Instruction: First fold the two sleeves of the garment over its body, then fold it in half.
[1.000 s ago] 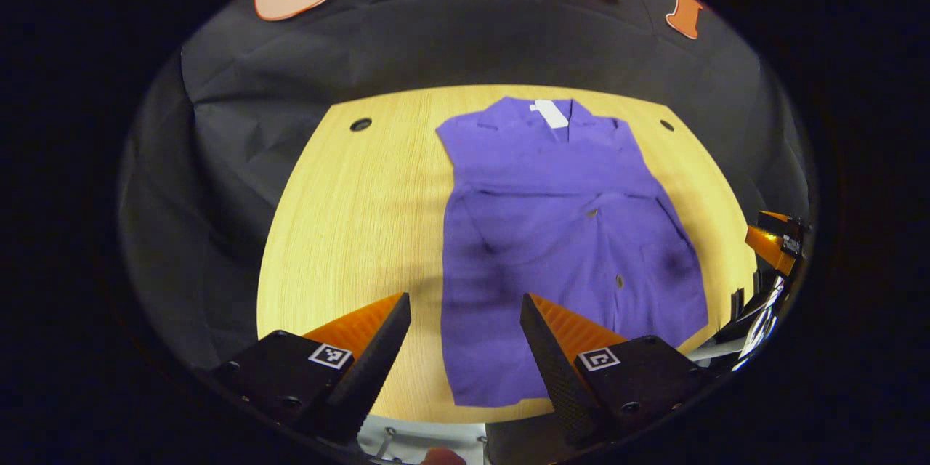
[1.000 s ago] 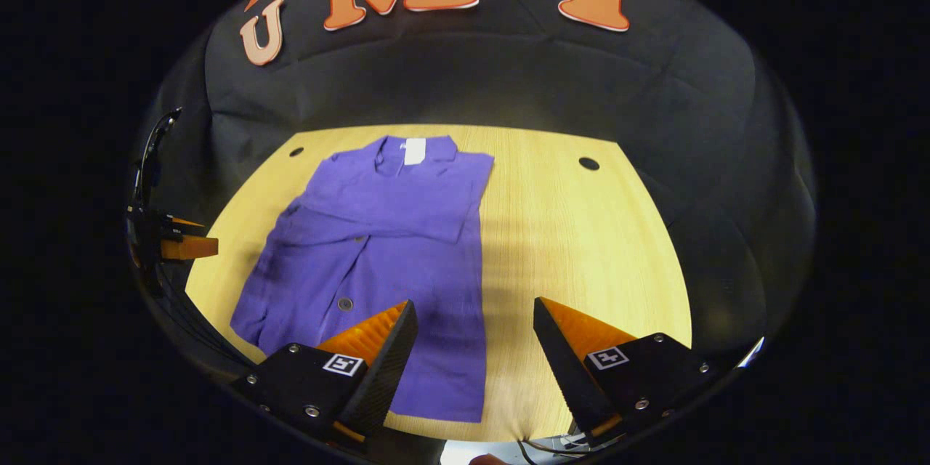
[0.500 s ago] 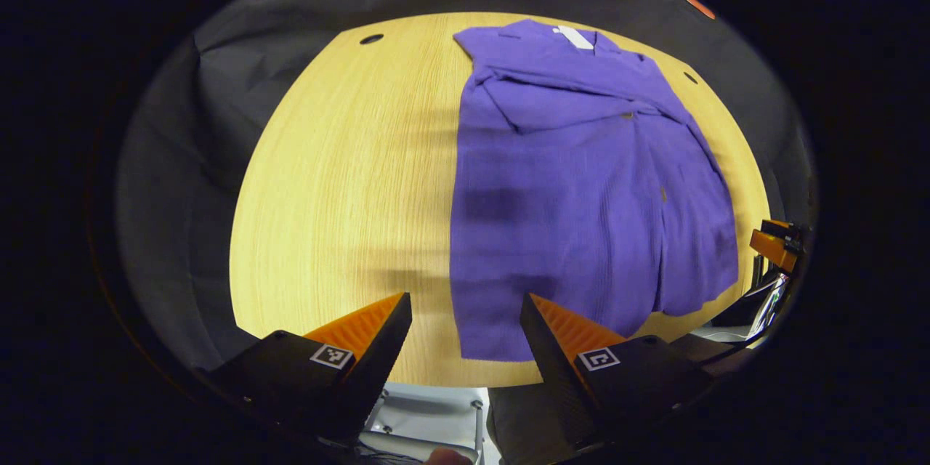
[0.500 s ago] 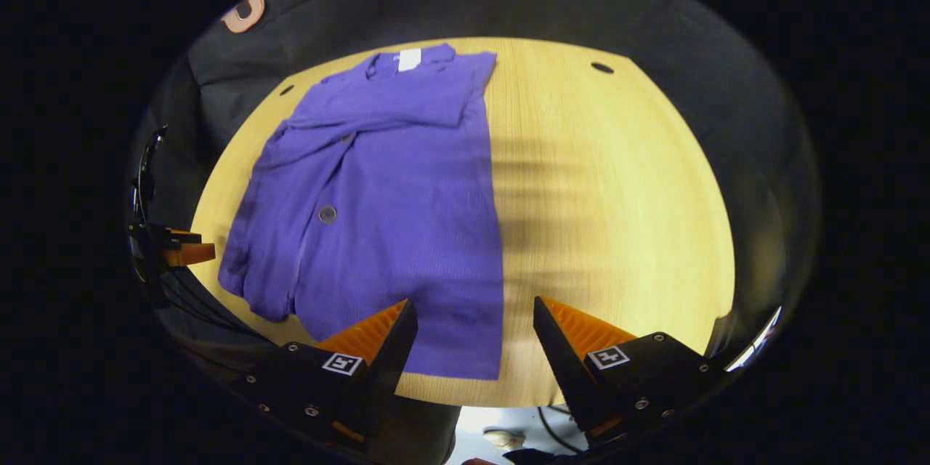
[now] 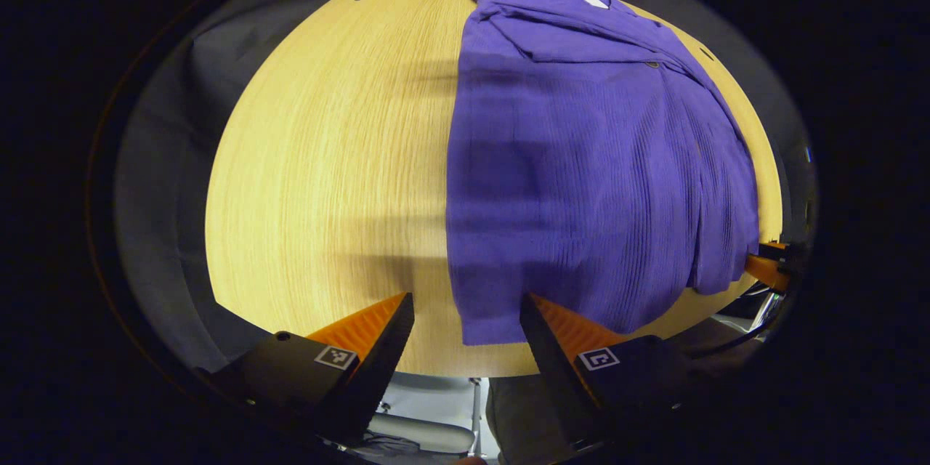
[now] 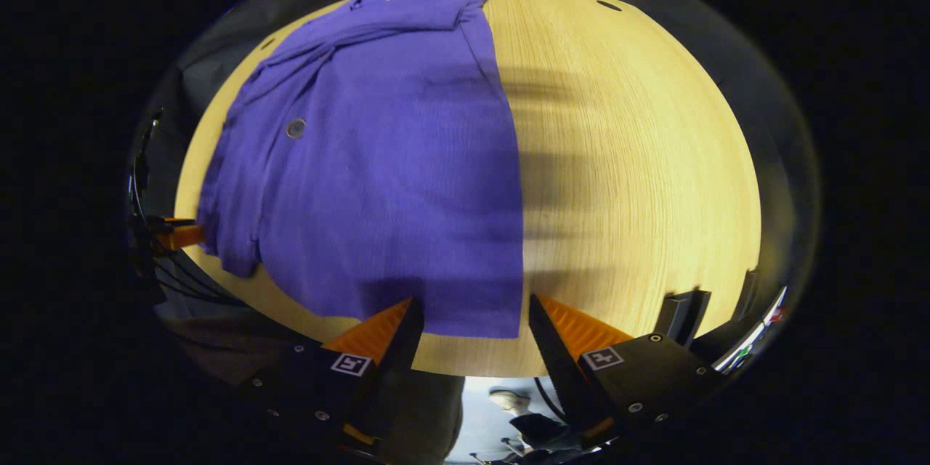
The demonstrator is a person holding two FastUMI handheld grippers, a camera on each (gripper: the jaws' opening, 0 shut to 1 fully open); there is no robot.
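A purple button-up garment (image 5: 588, 160) lies flat on the wooden table (image 5: 327, 160), collar far, both sleeves folded over its body. My left gripper (image 5: 465, 312) hovers open just above the garment's near left hem corner. In the right gripper view the same garment (image 6: 385, 160) spreads left of centre, and my right gripper (image 6: 472, 312) stands open above its near right hem corner. Neither gripper holds any cloth. The right gripper's finger (image 5: 766, 265) peeks in at the far right of the left gripper view, and the left gripper's finger (image 6: 178, 235) at the left of the right gripper view.
The table's near edge (image 6: 479, 367) runs just under my fingers, with floor and cables below it. Bare wood lies left of the garment in the left gripper view and to its right (image 6: 639, 160) in the right gripper view. Small round holes (image 6: 609, 5) mark the far corners.
Both grippers have dropped lower and tilted down toward the garment's near hem, so the cloth looms larger and the booth wall has slid out of sight. Both stay open.
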